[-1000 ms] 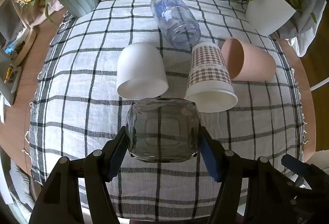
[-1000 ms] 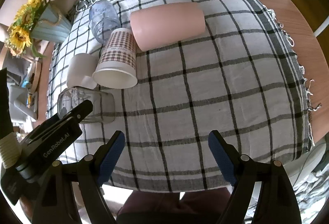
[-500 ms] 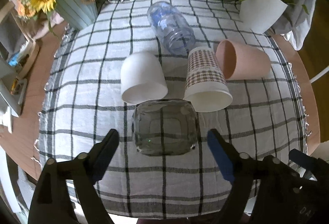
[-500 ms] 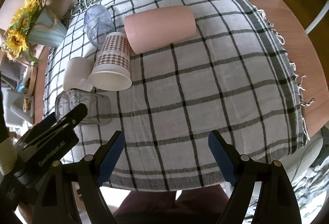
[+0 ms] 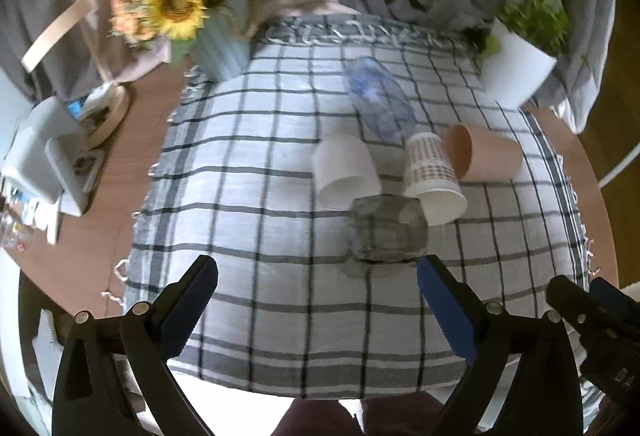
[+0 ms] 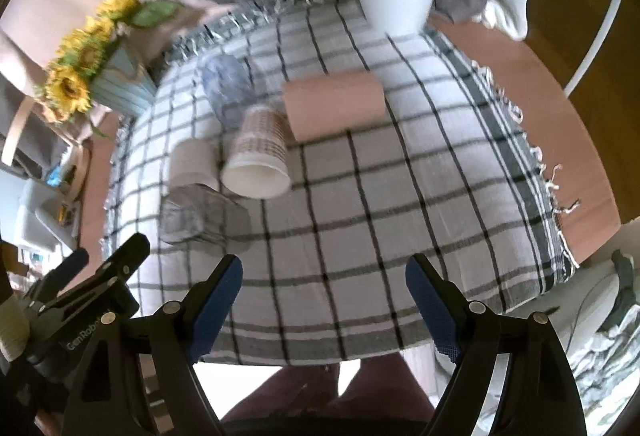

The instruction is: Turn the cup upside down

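Note:
A clear square glass cup (image 5: 386, 232) stands upside down on the checked cloth (image 5: 248, 203), just in front of a white cup (image 5: 344, 171) and a patterned paper cup (image 5: 434, 175), both upside down. It also shows in the right wrist view (image 6: 200, 218). A pink cup (image 5: 486, 157) and a clear blue-printed cup (image 5: 378, 105) lie on their sides behind. My left gripper (image 5: 318, 290) is open and empty, back from the glass. My right gripper (image 6: 324, 294) is open and empty near the table's front edge.
A sunflower pot (image 5: 220, 47) stands at the back left and a white plant pot (image 5: 516, 69) at the back right. Grey fabric hangs behind the round wooden table (image 5: 568, 139). Clutter (image 5: 52, 159) sits at the left.
My left gripper opened, let go of the glass cup and pulled back and up. The glass stays upside down on the cloth. The right gripper also drew back a little.

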`<state>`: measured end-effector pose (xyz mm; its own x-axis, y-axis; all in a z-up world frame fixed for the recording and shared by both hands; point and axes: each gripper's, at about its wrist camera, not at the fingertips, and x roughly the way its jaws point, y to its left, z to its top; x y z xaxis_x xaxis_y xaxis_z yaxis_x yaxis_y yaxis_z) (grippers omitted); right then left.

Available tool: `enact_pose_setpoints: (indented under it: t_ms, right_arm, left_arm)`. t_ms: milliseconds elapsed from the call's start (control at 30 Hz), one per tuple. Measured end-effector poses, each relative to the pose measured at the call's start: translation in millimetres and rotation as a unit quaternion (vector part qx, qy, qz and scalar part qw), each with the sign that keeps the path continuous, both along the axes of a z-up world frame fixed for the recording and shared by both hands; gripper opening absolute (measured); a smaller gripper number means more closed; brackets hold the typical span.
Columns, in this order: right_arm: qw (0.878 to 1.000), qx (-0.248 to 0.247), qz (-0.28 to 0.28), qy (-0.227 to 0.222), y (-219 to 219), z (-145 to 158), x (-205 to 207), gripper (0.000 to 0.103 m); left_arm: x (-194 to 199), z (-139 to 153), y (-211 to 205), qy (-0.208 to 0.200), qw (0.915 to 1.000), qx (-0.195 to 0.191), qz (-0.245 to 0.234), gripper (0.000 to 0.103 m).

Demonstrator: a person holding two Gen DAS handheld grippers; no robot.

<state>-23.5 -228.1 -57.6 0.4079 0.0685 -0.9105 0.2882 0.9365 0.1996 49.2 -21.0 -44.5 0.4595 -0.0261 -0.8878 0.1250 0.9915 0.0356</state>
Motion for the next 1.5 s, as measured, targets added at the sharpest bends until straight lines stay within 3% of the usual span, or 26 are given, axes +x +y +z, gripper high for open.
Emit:
enact_pose_setpoints:
  t_ms: [233,467,733,1500]
  right_arm:
    - [0.998,-0.029,0.003,-0.063,32,22,-12,0.087]
    - [0.994,-0.056,0.011,-0.098,60,28,-25,0.087]
    - [0.991,-0.067,0.016,-0.118,84,38,-41,0.094]
    - [0.986,-0.08,0.012,-0.143,100,51,-47,0.096]
  left_arm:
    - [-15,11,35,-0.031,0.999,0.015,0.029,0.102]
    - [-30,12,59,-0.032,0.9992,0.005,0.025,0.102]
    - [-40,18,77,-0.036,0.9991,-0.002,0.022,0.102]
    - [-37,28,88,-0.049,0.9987,-0.008,0.015,0.102]
